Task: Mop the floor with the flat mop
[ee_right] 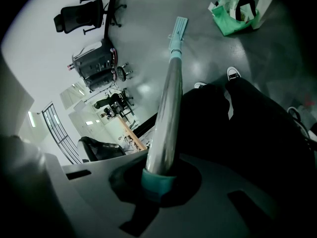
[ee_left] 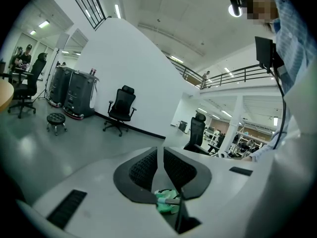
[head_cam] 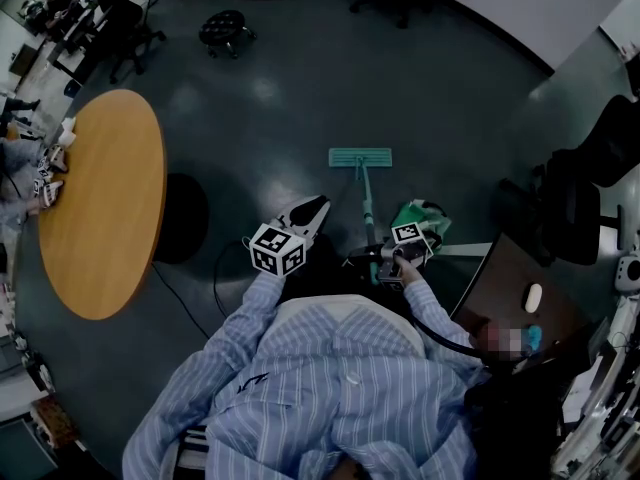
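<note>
The flat mop has a teal head (head_cam: 360, 156) lying flat on the dark floor ahead of me, and its metal handle (head_cam: 368, 213) slopes back to my right gripper (head_cam: 395, 263). In the right gripper view that gripper (ee_right: 161, 175) is shut on the handle (ee_right: 168, 108) just above a teal collar, and the mop head (ee_right: 179, 28) shows far down the shaft. My left gripper (head_cam: 305, 216) hangs left of the handle, apart from it. In its own view the left gripper (ee_left: 160, 166) points out across the room with its jaws together and nothing between them.
A round wooden table (head_cam: 100, 203) stands at the left, with a cable (head_cam: 215, 278) on the floor near its base. A green bag (head_cam: 420, 216) lies right of the mop handle. A dark desk (head_cam: 520, 288) and office chairs (head_cam: 570, 198) crowd the right; a stool (head_cam: 222, 30) stands far off.
</note>
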A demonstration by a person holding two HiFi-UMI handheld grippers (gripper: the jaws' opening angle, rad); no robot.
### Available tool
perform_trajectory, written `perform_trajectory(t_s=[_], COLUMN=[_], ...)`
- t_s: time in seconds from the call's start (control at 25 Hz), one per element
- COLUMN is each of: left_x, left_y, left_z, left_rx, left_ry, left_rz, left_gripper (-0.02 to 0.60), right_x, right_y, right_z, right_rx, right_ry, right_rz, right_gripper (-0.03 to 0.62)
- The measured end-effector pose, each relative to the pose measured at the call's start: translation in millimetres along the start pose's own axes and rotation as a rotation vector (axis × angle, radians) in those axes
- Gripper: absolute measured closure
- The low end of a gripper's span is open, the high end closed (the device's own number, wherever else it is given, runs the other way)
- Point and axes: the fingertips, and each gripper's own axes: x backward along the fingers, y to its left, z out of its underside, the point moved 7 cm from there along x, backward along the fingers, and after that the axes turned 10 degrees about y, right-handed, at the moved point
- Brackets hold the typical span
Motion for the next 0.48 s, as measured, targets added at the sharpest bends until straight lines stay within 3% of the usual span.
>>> perform_trajectory(t_s=[0.48], left_x=[-17.7], left_y=[21.6], left_z=[-34.7], left_rx=[-0.020], left_ry=[0.004], left_rz=[-0.029], left_gripper=[0.552], right_x=[11.2], right_y=[23.2], right_z=[-19.8], right_rx=[0.016], right_ry=[0.019], right_rz=[0.016], right_gripper=[0.585])
